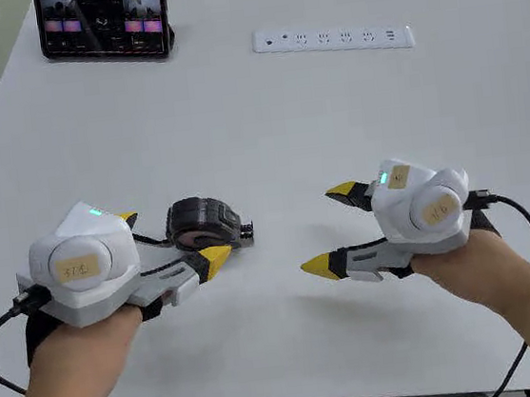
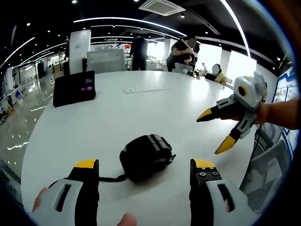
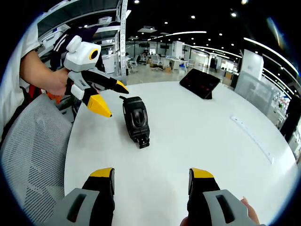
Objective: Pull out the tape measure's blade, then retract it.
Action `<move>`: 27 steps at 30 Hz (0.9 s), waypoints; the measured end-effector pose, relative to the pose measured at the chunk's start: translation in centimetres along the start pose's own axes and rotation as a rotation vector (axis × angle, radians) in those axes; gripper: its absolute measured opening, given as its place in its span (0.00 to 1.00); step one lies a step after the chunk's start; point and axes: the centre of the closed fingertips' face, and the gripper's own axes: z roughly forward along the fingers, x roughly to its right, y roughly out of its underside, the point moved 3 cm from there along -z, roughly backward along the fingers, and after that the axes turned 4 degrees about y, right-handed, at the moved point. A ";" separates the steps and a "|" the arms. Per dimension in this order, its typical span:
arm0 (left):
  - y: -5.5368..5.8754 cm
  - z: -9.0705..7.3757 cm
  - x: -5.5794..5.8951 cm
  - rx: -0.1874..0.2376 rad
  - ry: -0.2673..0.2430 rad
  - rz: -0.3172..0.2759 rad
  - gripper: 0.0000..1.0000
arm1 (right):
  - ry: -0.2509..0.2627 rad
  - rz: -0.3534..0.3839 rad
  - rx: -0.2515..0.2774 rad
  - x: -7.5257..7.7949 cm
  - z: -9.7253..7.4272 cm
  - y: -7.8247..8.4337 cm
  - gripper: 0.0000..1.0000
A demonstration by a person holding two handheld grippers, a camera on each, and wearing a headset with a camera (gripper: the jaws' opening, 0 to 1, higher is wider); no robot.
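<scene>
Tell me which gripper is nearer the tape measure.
Left. The left gripper has its open jaws right at the tape measure; the right gripper is apart from it.

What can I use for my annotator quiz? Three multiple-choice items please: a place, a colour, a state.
1. The black round-cased tape measure on the white table lies: A) between the jaws of the white-bodied left gripper B) between the jaws of the white-bodied right gripper C) beyond both.
2. Jaw tips are: A) red B) green C) yellow.
3. The right gripper is: A) shut on the tape measure B) open, apart from it C) shut empty.
Answers: A, it sits between those jaws; C, yellow in every view; B, its jaws stand wide.
</scene>
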 end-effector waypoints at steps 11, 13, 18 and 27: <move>0.4 -1.2 0.1 -0.023 0.051 0.075 0.79 | 0.046 0.044 0.037 0.2 -2.5 0.3 0.70; 0.4 -1.4 0.1 -0.023 0.056 0.079 0.79 | 0.055 0.055 0.039 0.2 -2.8 0.4 0.72; 0.2 -2.2 0.0 -0.002 0.070 0.086 0.82 | 0.074 0.066 0.046 0.1 -3.9 0.9 0.76; 0.6 -2.9 0.1 0.003 0.105 0.099 0.91 | 0.100 0.095 0.059 0.3 -5.6 1.6 0.84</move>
